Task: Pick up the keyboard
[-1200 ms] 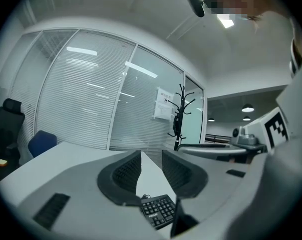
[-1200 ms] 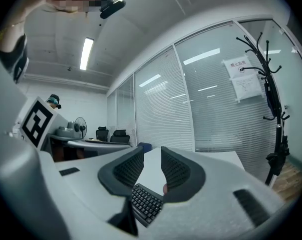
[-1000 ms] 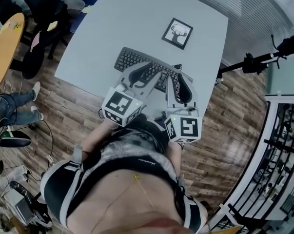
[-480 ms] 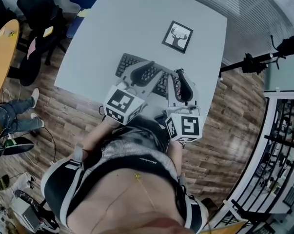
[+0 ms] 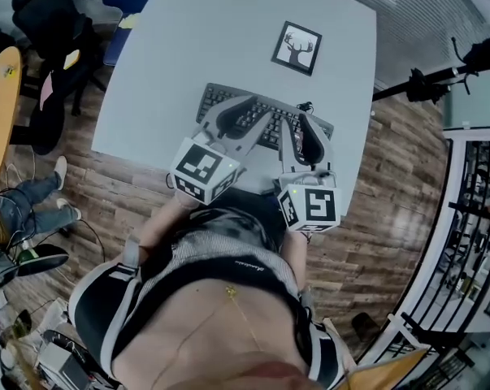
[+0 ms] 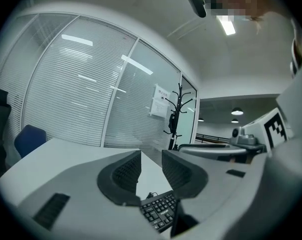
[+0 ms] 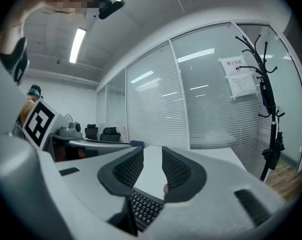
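A black keyboard (image 5: 261, 122) lies on the grey table (image 5: 196, 47), close to its near edge. Both grippers hover just over it, pointing nearly level across the table. My left gripper (image 5: 246, 112) is above the keyboard's middle, its jaws a narrow gap apart with nothing between them. My right gripper (image 5: 302, 125) is above the right end, also slightly open and empty. In the left gripper view the keys (image 6: 158, 211) show below the gripper (image 6: 151, 156). In the right gripper view the keys (image 7: 143, 206) lie under the gripper (image 7: 153, 154).
A framed deer picture (image 5: 297, 47) lies farther back on the table. The keyboard's cable (image 5: 303, 106) curls at its far right corner. Chairs (image 5: 58, 23) stand left of the table. A black stand (image 5: 440, 80) is on the wood floor at the right.
Both grippers have eased forward and slightly down over the keyboard. Their jaws look the same as before.
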The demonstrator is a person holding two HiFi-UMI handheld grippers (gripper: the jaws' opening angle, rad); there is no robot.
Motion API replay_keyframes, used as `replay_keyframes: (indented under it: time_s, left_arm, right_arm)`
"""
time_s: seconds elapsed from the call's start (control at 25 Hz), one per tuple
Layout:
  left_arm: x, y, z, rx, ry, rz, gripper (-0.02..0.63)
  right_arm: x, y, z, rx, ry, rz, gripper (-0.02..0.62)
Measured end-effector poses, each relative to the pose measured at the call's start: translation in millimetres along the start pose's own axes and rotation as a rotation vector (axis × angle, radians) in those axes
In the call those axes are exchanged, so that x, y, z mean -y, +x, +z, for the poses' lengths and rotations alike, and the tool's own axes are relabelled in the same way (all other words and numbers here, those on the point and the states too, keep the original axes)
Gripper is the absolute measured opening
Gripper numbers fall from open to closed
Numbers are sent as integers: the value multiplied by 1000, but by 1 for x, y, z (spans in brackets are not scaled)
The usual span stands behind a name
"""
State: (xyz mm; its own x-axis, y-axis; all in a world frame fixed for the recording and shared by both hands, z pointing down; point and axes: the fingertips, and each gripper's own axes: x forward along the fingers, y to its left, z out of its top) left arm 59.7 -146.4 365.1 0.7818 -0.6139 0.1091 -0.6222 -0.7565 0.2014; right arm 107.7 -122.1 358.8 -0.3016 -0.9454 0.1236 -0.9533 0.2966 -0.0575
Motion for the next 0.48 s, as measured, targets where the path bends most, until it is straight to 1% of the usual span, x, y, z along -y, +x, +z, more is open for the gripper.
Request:
replay_keyframes:
  time_s: [0.24, 0.48]
  left_arm:
    - [4, 4, -2, -1, -4, -17, 106]
    - [5, 9, 0, -1, -23, -15, 106]
  right_arm:
    - [6, -8, -3, 0, 5, -26, 107]
    - [9, -8, 0, -10, -2, -13, 107]
